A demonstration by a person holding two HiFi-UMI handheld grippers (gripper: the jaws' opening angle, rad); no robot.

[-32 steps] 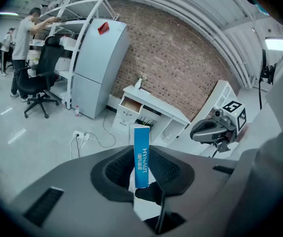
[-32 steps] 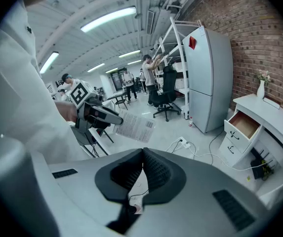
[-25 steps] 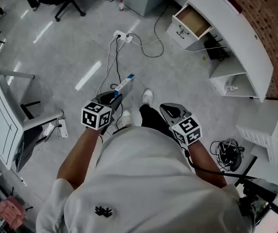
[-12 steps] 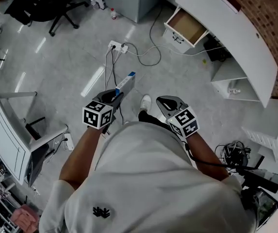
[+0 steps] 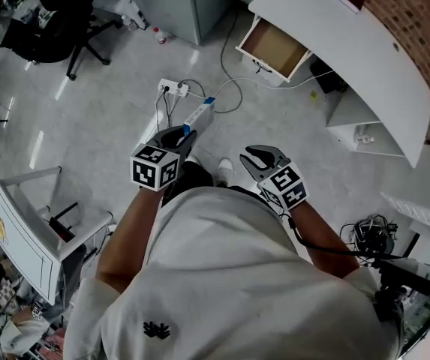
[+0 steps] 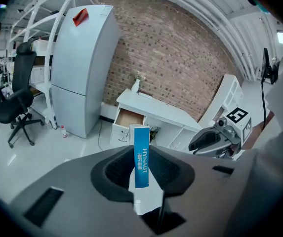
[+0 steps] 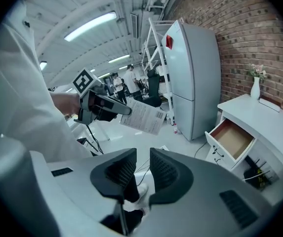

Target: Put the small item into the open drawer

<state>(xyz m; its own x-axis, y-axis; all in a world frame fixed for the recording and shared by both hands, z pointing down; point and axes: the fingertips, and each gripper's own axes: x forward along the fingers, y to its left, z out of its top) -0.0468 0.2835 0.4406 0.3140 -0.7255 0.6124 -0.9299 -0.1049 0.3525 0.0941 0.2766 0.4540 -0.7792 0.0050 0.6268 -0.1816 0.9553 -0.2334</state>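
Note:
A slim blue and white box (image 5: 199,114) sticks out forward from my left gripper (image 5: 181,136), which is shut on its near end. In the left gripper view the box (image 6: 141,154) stands upright between the pads, its blue edge facing the camera. The open drawer (image 5: 273,49) of a white cabinet lies ahead and to the right, its brown inside bare. It also shows beyond the box, as the drawer (image 6: 130,117). My right gripper (image 5: 258,156) hangs beside the left one. Its jaws (image 7: 142,169) stand a narrow gap apart with nothing between them.
A curved white desk (image 5: 365,58) runs above the drawer, with a brick wall behind. A grey fridge (image 6: 79,68) stands left of the cabinet. A power strip (image 5: 172,88) and cables lie on the floor ahead. A black office chair (image 5: 53,25) is at far left.
The drawer and desk have come nearer and slid down-left in the head view as the person walks toward them. The left gripper still carries the box; the right one stays beside it.

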